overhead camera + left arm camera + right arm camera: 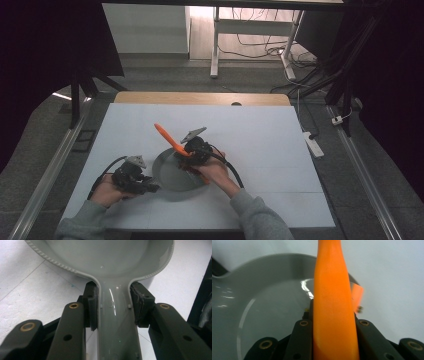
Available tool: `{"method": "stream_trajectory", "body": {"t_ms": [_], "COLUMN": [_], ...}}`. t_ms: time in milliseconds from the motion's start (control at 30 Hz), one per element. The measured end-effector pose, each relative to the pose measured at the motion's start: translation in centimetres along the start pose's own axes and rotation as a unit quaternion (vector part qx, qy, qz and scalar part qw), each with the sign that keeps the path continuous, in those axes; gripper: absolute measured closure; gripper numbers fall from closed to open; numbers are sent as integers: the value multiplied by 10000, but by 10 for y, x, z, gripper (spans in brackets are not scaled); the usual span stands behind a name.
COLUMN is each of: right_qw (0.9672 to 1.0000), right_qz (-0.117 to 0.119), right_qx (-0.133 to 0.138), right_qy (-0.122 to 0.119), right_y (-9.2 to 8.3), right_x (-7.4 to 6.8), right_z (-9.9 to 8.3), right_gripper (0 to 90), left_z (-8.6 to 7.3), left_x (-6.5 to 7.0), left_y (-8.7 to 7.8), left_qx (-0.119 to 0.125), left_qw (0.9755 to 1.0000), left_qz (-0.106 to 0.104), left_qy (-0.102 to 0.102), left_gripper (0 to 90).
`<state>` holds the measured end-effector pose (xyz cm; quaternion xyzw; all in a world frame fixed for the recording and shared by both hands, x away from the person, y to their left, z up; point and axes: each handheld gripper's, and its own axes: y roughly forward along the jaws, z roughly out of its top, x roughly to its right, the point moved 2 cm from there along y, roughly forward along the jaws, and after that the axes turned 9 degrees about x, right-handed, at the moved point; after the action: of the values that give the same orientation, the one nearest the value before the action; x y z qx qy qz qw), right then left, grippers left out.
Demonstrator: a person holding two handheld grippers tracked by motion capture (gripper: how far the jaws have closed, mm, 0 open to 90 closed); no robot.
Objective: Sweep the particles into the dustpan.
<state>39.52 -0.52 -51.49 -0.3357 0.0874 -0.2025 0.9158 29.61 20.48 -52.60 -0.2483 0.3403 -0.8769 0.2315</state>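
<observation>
Grey pan (172, 172): we have its handle (116, 322) clamped in our left gripper (134, 180), our right gripper (192, 152) grasping an orange utensil (334, 315), probably a spatula, above it; stirring apparently pending.

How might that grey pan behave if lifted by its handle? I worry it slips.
The grey pan looks glossy, so probably slippery. The left gripper pinches only its narrow handle, so the wide bowl may tip. It looks stiff.
</observation>
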Motion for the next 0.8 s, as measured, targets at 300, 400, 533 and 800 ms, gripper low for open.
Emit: {"method": "stream_trajectory", "body": {"t_ms": [300,400,533,800], "right_qw": [9991,9990,9979,9950], "right_qz": [122,-26,-263,-636], "right_qx": [339,441,570,618], "right_qy": [-215,-71,172,452], "right_y": [-6,-16,-32,-55], "right_x": [-17,-7,8,38], "right_z": [13,13,11,-1], "right_gripper": [768,768,769,768], "left_z": [-1,-1,-1,-1], "left_x": [0,1,1,2], "left_y": [0,0,0,-1], "left_qx": [-2,-2,-7,3], "left_qw": [10000,10000,10000,10000], "left_qz": [3,3,12,32], "left_qy": [-9,-5,-6,2], "left_gripper": [612,612,612,612]}}
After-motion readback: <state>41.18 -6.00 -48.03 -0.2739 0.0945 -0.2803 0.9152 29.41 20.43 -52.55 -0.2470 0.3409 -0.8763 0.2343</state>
